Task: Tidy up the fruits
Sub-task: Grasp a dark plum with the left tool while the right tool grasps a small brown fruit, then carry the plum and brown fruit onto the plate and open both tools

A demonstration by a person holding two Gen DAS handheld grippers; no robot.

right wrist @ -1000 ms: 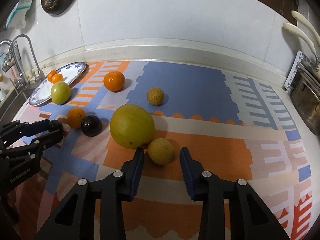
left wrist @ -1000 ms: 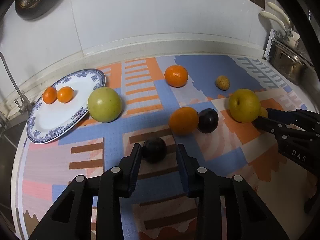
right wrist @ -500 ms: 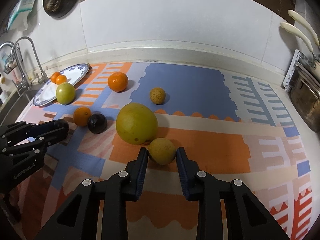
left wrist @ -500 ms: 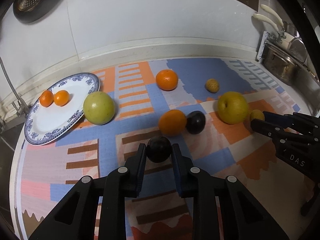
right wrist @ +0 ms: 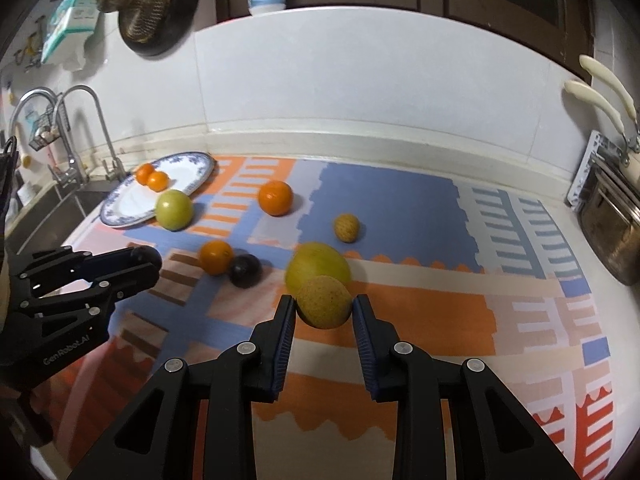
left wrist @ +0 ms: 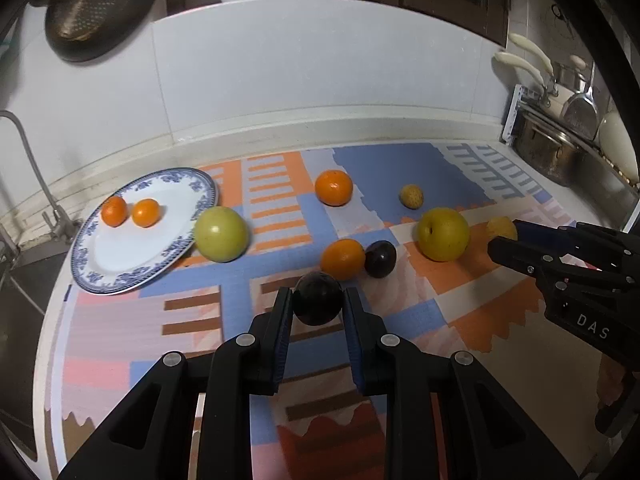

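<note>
A home kitchen: at the left edge a curved tap (right wrist: 86, 120) stands over a steel sink (right wrist: 52, 216), a metal colander (right wrist: 148, 4) hangs upper left on the white tiled wall (right wrist: 360, 76), and steel pans (left wrist: 560, 148) sit far right.

black claw (left wrist: 317, 308) — blue pads, silver screws

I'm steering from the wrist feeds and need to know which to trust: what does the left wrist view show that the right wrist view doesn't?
Only the left wrist view shows the left gripper head-on, shut on a dark plum.

Only the right wrist view shows the right gripper head-on, shut on a small yellow fruit, plus the faucets and sink.

Both show the plate with two small oranges, the green apple, the second plum and the big yellow pear.
</note>
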